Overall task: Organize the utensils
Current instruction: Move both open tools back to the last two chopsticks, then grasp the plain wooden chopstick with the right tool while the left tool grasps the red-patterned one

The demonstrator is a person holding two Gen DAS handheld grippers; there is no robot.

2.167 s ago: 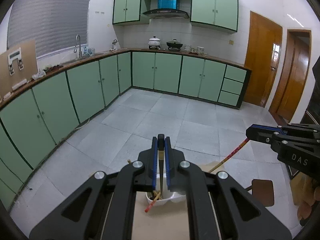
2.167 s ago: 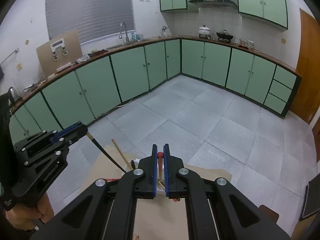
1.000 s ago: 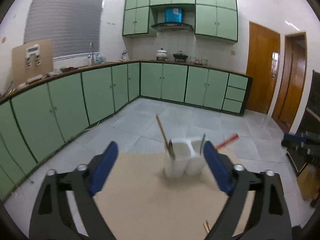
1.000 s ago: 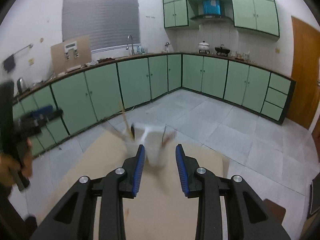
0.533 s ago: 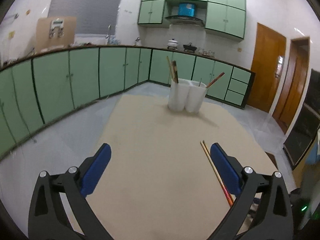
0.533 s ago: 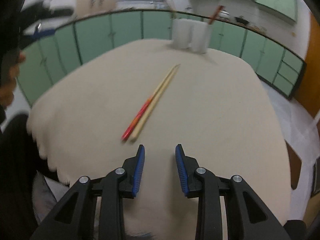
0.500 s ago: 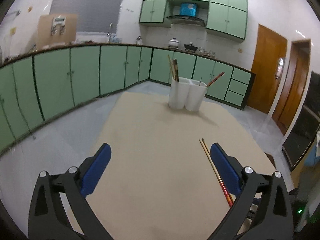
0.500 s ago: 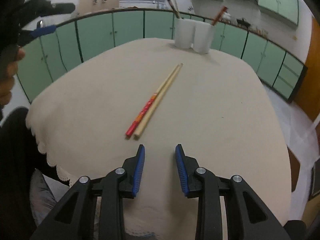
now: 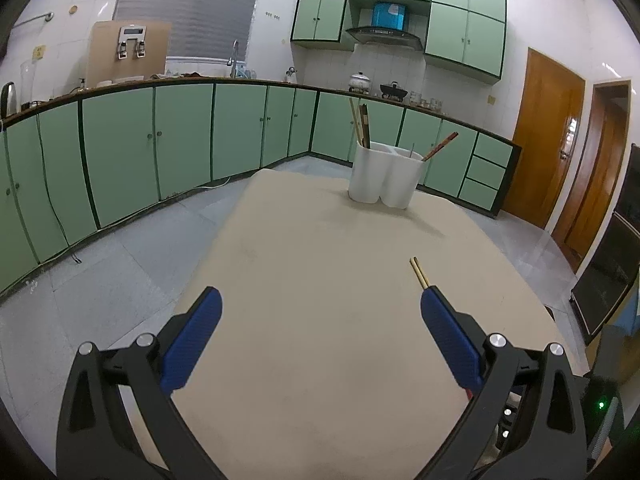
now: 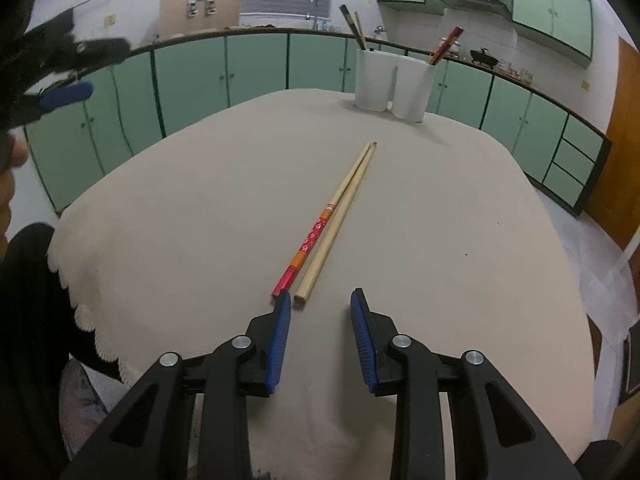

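Chopsticks on table, both claws empty.
Right claw [image 10: 320,300] parted, near ends of two chopsticks [image 10: 335,216] just ahead of its left fingertip; left claw [image 9: 320,298] spread wide; holder [image 10: 394,84] well beyond.

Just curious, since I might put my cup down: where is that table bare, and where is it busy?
Bare cloth lies left of the chopsticks, out to the scalloped table edge, and right of them to the far side. A free strip separates them from the white holder. It is crowded where the right gripper meets the chopstick ends.
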